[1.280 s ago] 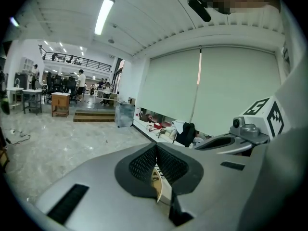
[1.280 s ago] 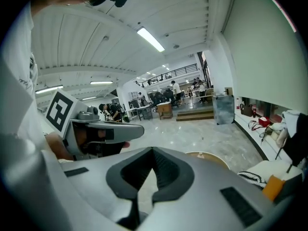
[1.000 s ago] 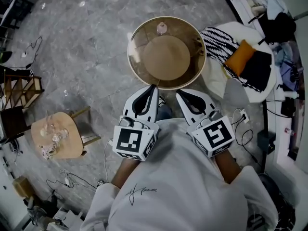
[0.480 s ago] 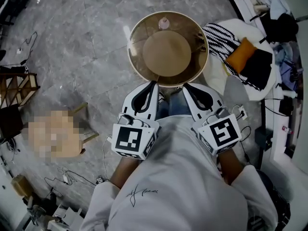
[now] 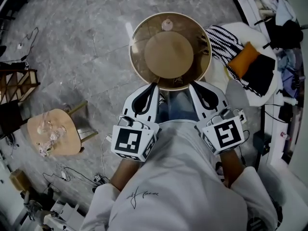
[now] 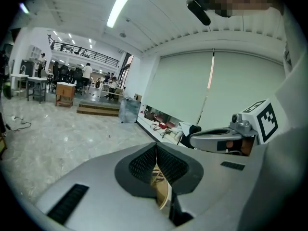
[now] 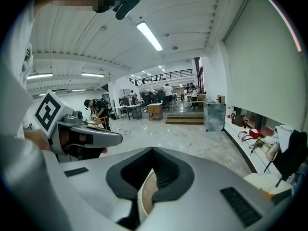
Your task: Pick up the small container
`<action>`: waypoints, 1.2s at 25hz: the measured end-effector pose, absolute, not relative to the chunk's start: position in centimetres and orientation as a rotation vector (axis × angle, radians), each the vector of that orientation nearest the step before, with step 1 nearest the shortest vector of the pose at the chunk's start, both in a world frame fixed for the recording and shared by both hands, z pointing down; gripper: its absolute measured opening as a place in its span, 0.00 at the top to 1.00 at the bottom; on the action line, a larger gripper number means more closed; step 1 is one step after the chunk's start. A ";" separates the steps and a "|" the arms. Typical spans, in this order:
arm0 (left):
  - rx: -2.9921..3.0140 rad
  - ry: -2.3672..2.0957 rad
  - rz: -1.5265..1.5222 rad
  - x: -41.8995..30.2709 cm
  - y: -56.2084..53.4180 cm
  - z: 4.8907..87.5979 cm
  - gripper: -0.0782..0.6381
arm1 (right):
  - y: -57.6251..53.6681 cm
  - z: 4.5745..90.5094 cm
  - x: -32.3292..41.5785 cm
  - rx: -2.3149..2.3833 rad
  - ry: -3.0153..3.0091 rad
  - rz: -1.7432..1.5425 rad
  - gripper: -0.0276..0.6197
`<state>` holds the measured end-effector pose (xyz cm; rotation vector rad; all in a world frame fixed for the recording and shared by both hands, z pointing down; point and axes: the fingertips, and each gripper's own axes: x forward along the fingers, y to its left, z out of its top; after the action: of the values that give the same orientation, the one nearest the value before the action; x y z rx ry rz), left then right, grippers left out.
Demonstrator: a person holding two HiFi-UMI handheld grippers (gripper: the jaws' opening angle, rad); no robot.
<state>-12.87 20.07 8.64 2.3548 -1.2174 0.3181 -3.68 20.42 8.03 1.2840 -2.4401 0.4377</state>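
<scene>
The small pink container (image 5: 167, 24) stands at the far edge of a round glass-topped table (image 5: 137, 42), beyond the table's tan centre disc (image 5: 169, 54). My left gripper (image 5: 155, 85) and right gripper (image 5: 191, 84) are side by side, their tips at the table's near rim, a table's width short of the container. Both are shut with nothing held. In the left gripper view my left gripper (image 6: 155, 146) has its jaws met at the tip, and the right gripper (image 6: 226, 138) shows beside it. In the right gripper view my right gripper (image 7: 153, 150) is likewise shut.
A small wooden stool (image 5: 53, 133) with glassware stands on the marble floor at the left. A white seat (image 5: 257, 97) with a striped cloth and an orange cushion (image 5: 243, 59) crowds the table's right side. Cables lie on the floor and a dark wooden rack (image 5: 14, 88) stands at the far left.
Both grippers have edged forward to the table's near rim, and the right one has also shifted to the right. Their jaws have stayed shut.
</scene>
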 end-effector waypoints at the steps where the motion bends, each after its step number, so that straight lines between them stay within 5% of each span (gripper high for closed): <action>1: 2.350 -1.217 0.319 -12.7 19.6 8.8 0.87 | 19.9 8.2 -3.6 1.286 -2.444 0.431 0.93; 30: 2.199 -1.262 0.457 -7.0 9.5 16.1 0.87 | 9.0 15.7 0.9 1.119 -2.466 0.595 0.93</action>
<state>-6.96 9.54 16.06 2.1991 -1.2622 0.4571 0.92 9.02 15.70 1.1188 -2.4656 0.5947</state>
